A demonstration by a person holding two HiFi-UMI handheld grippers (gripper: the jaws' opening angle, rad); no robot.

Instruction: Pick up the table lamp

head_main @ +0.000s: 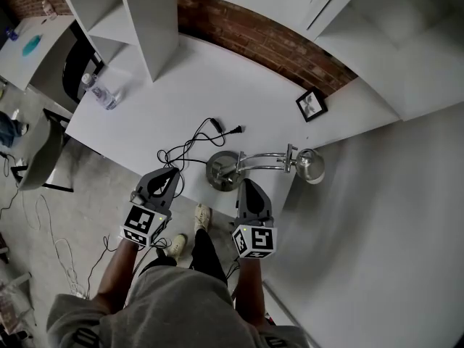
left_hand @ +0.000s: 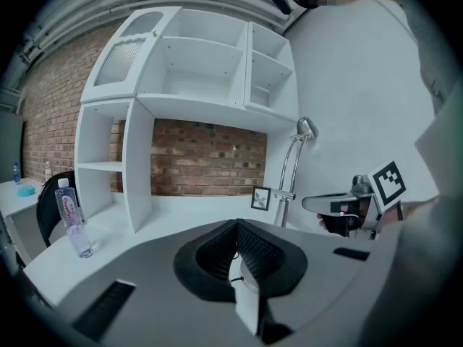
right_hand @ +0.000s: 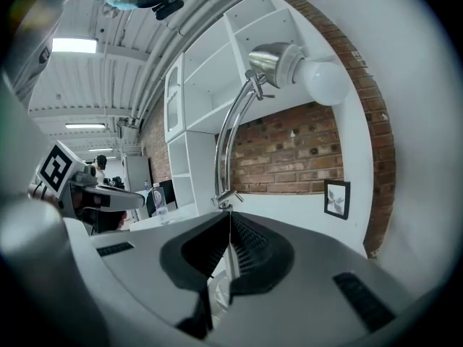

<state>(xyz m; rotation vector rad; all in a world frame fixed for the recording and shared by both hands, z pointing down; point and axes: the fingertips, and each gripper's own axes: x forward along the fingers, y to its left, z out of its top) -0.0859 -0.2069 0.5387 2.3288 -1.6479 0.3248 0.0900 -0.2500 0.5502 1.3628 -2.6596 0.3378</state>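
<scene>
The table lamp has a round brushed-metal base [head_main: 220, 171] near the desk's front edge. Its chrome stem [head_main: 264, 162] leans right to a head with a white bulb [head_main: 313, 167]. Its black cable [head_main: 190, 145] loops across the desk to a plug [head_main: 236, 130]. My left gripper [head_main: 172, 174] is shut and empty, just left of the base. My right gripper [head_main: 245, 185] is also shut and empty, just in front of the base's right side. The left gripper view looks over closed jaws [left_hand: 237, 226] at the stem [left_hand: 289, 170]. In the right gripper view the stem [right_hand: 230, 139] and bulb [right_hand: 323, 79] rise above my jaws [right_hand: 230, 219].
A water bottle [head_main: 100, 92] stands at the desk's left end beside a white shelf unit [head_main: 148, 27]. A small picture frame [head_main: 312, 105] leans against the brick wall [head_main: 268, 46]. A white wall panel [head_main: 377, 216] bounds the right side. A chair [head_main: 43, 151] and floor cables lie left.
</scene>
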